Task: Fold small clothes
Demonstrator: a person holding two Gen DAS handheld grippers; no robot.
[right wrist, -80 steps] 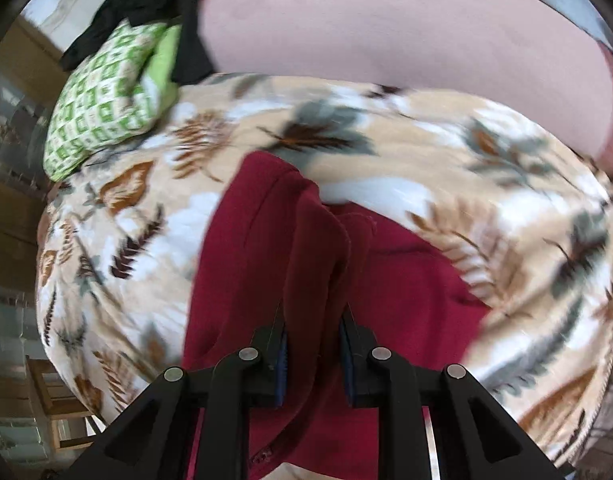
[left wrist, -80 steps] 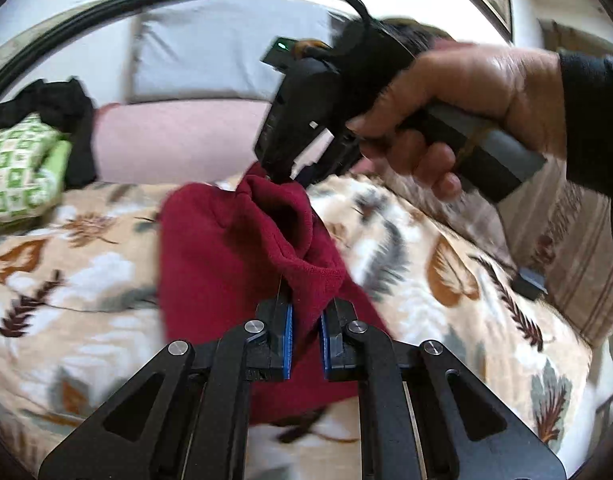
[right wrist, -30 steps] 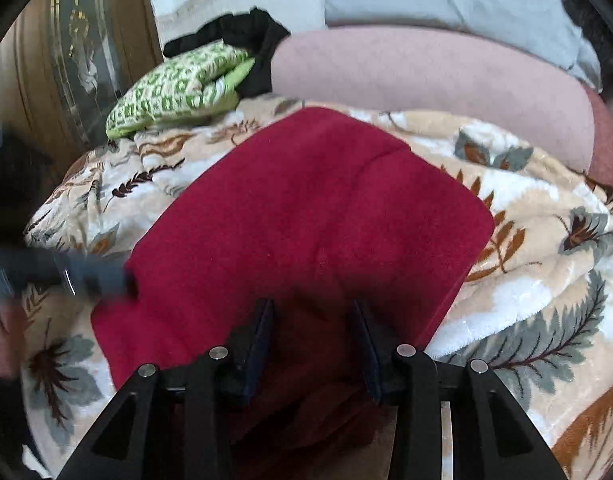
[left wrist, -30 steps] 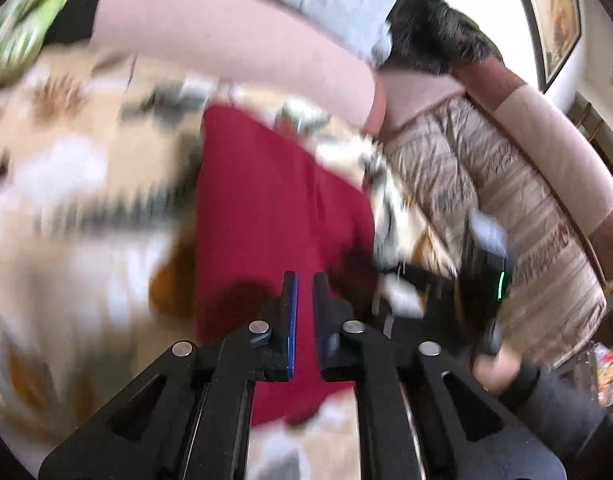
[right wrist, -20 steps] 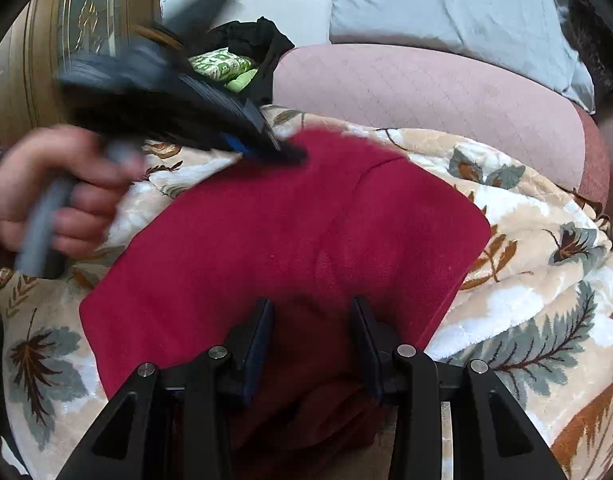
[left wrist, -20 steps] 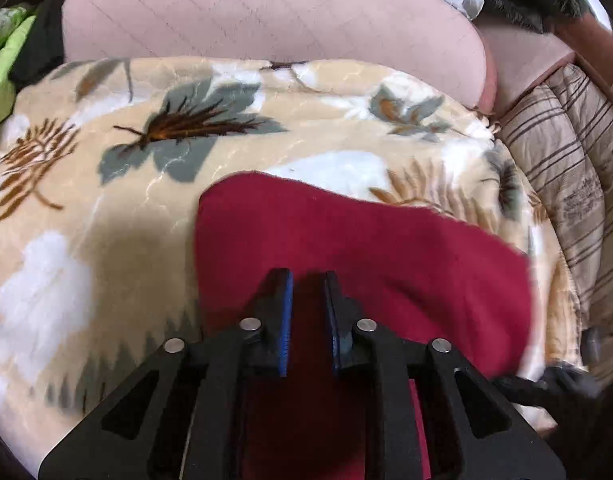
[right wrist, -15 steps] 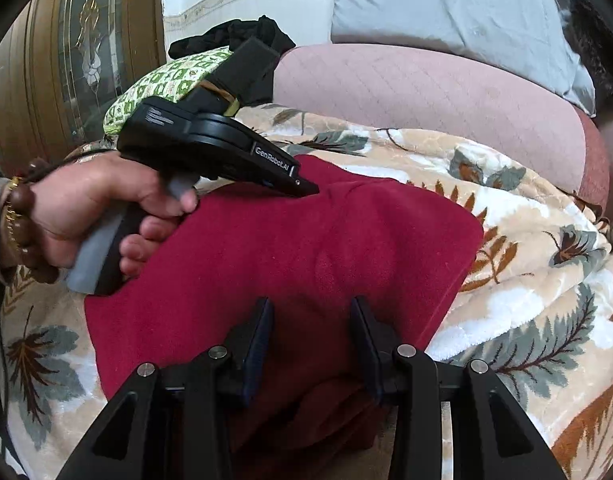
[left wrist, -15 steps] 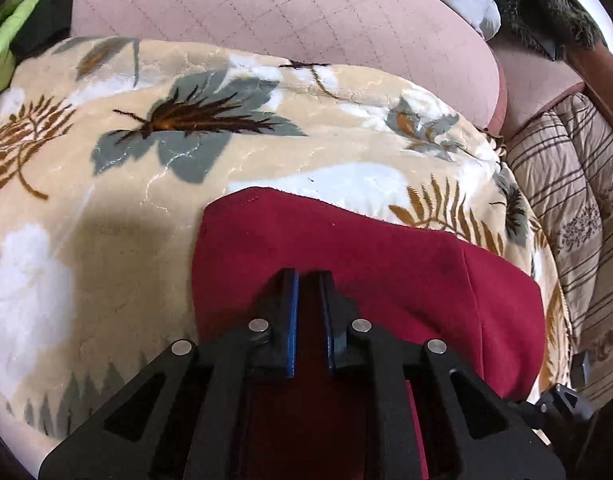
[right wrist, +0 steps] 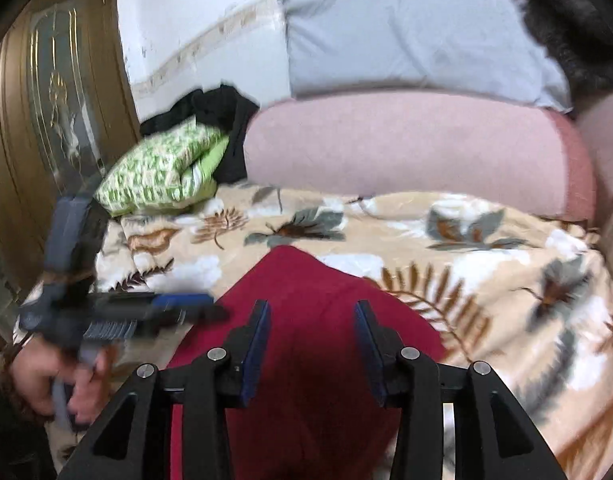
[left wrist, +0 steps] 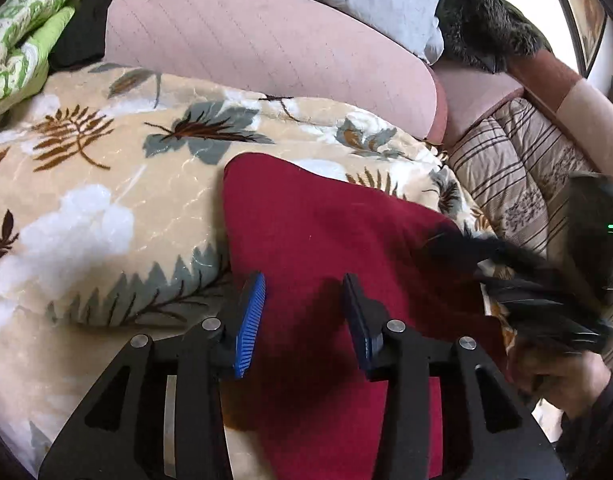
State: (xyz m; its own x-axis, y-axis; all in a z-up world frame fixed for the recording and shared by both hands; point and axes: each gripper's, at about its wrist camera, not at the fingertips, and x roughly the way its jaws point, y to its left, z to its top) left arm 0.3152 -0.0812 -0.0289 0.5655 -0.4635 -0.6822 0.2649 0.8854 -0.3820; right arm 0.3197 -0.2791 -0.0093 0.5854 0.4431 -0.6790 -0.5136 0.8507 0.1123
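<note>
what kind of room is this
Probably a bedroom or living room at home: a leaf-print blanket spread over a bed or sofa, a pink bolster and grey pillow behind it, and an ornate wooden door.

No text, label, brand, number or sign can be read in either view. The left gripper (right wrist: pixel 118 316) shows only as a motion-blurred shape in the right wrist view, so any marking on its body is smeared past reading. The right gripper (left wrist: pixel 546 292) is just as blurred in the left wrist view; a green light glows on it, but that is no character. The green cloth (right wrist: pixel 162 168) carries a printed pattern, not letters. The framed picture (left wrist: pixel 582 12) at the edge is too distorted to tell.
</note>
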